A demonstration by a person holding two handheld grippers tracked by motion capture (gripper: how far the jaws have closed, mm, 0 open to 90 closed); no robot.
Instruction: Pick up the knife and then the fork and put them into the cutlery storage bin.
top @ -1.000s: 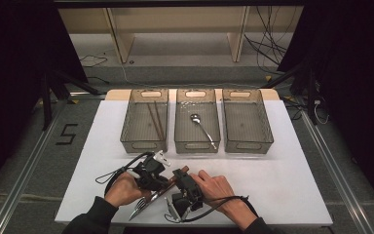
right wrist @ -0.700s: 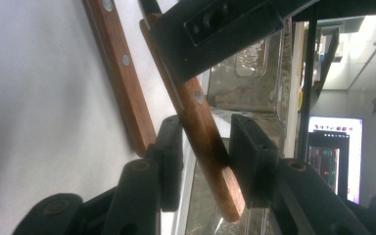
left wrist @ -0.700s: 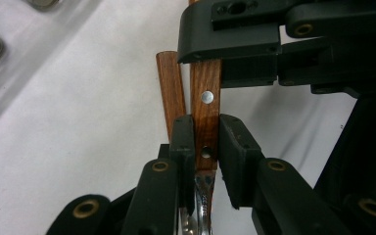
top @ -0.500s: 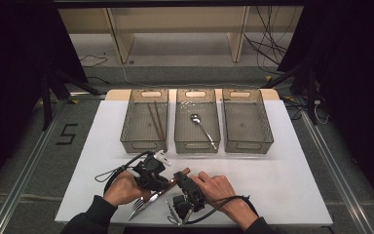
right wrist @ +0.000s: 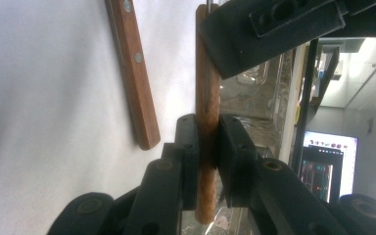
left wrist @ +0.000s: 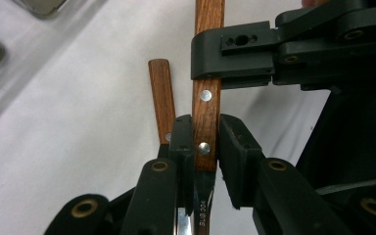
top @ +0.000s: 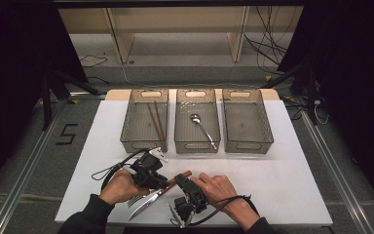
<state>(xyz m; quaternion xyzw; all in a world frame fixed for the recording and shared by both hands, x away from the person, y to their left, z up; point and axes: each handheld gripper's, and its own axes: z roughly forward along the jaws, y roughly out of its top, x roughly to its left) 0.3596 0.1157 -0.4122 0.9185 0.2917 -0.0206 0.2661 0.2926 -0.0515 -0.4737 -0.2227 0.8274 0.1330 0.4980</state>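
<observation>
Knife (top: 152, 199): wooden handle pinched by both, on the tabletop (top: 282, 185) before the middle bin (top: 197, 145).
Right hand-held gripper (right wrist: 207, 147): jaws just closed onto the handle.
Left hand-held gripper (left wrist: 205, 147): grip unchanged.

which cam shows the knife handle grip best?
Left gripper view: the left tool is shut on the knife handle near its rivets, the right tool's just-closed jaws higher up. Right gripper view shows the handle edge-on; high view mostly the blade.

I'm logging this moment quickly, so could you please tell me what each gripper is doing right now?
Left gripper: shut on the knife, near its blade end.
Right gripper: its jaws have just been closing, now shut on the same knife's wooden handle.
</observation>
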